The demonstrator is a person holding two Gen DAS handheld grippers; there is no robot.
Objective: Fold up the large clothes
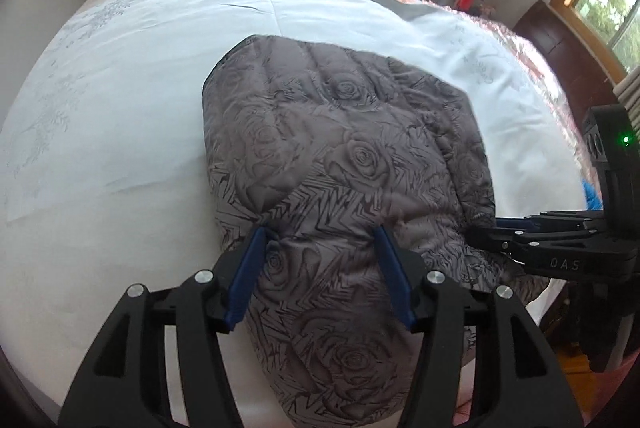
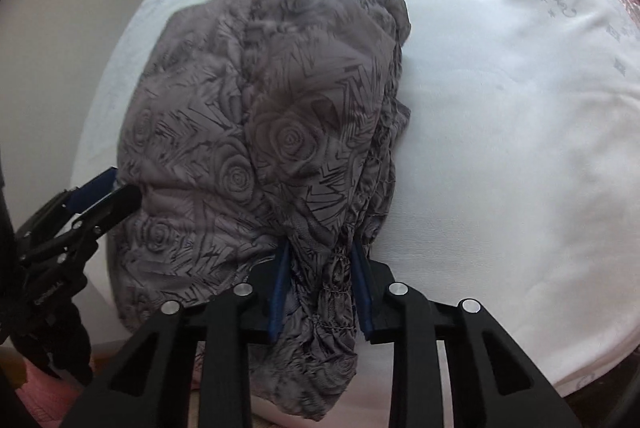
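A grey quilted jacket (image 1: 344, 148) with a rose print lies folded on the white bed sheet (image 1: 120, 108). My left gripper (image 1: 320, 240) has its blue pads pressed into a thick bunch of the jacket's near edge. My right gripper (image 2: 320, 256) is shut on the gathered elastic hem of the jacket (image 2: 280, 108). In the left wrist view the right gripper (image 1: 492, 232) comes in from the right at the jacket's side. In the right wrist view the left gripper (image 2: 108, 192) comes in from the left at the jacket's edge.
The bed sheet (image 2: 500, 108) spreads wide on all sides of the jacket. A pink patterned blanket (image 1: 520, 32) lies along the bed's far right side. A dark wooden cabinet (image 1: 560, 40) and windows stand beyond it. The wall is on the left.
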